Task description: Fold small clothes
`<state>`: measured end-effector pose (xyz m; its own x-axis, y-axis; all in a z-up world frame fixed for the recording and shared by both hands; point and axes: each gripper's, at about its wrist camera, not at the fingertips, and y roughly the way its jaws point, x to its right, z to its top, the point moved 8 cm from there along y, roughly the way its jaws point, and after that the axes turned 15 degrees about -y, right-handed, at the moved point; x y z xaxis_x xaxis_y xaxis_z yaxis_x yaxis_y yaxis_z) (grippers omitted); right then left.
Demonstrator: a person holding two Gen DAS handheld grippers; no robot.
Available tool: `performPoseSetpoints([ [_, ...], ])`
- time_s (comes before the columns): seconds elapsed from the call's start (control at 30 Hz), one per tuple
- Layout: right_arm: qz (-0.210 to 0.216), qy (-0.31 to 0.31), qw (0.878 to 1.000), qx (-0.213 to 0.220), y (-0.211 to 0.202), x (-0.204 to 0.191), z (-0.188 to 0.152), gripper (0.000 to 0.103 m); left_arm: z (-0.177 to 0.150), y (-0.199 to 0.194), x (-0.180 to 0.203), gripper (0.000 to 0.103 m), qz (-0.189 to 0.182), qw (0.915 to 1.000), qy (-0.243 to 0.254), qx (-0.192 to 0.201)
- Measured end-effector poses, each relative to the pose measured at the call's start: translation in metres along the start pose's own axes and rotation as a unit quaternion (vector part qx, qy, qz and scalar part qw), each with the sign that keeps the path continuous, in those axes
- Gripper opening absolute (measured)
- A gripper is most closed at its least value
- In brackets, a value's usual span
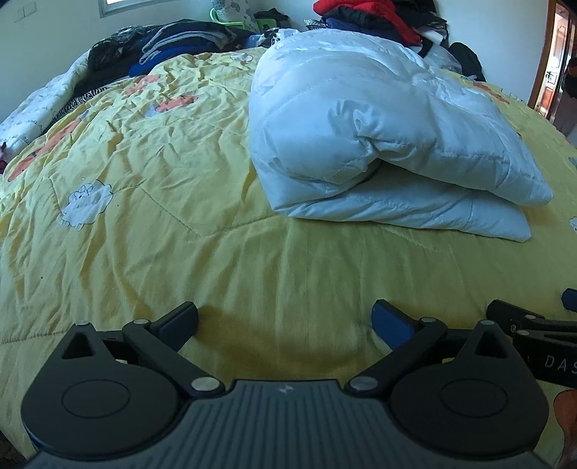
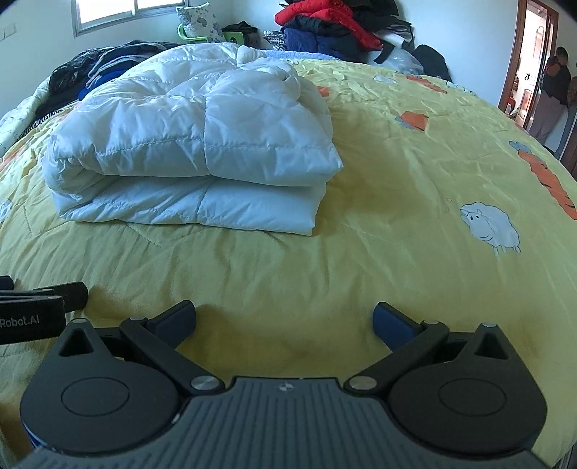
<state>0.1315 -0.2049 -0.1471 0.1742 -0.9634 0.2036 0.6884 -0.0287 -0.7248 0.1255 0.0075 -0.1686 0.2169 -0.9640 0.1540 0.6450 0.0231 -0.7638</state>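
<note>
White and quilted, the puffy jacket (image 1: 378,137) lies folded into a thick bundle on the yellow bedspread (image 1: 162,216), in the upper middle of the left wrist view and the upper left of the right wrist view (image 2: 194,144). The left gripper (image 1: 285,317) sits at the bottom of its frame with its fingers spread wide and only bare bedspread between them, well short of the jacket. The right gripper (image 2: 285,317) is likewise splayed wide over the yellow fabric and holds nothing. Each gripper's edge shows in the other's view, so the two sit side by side. A white sheep print (image 2: 490,227) marks the bedspread at centre right. Piled clothes (image 2: 331,25) crowd the top edge, and a person (image 2: 551,93) stands in the doorway at upper right.
</note>
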Motion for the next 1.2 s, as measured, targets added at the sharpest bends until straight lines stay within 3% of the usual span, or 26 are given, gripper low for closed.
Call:
performPoseSetpoints([
  [1.2,-0.005,0.002,1.0,0.007,-0.0023,-0.002,-0.0026,0.103,0.001,0.001,0.0007,0.103,0.001,1.0,-0.001,-0.008],
])
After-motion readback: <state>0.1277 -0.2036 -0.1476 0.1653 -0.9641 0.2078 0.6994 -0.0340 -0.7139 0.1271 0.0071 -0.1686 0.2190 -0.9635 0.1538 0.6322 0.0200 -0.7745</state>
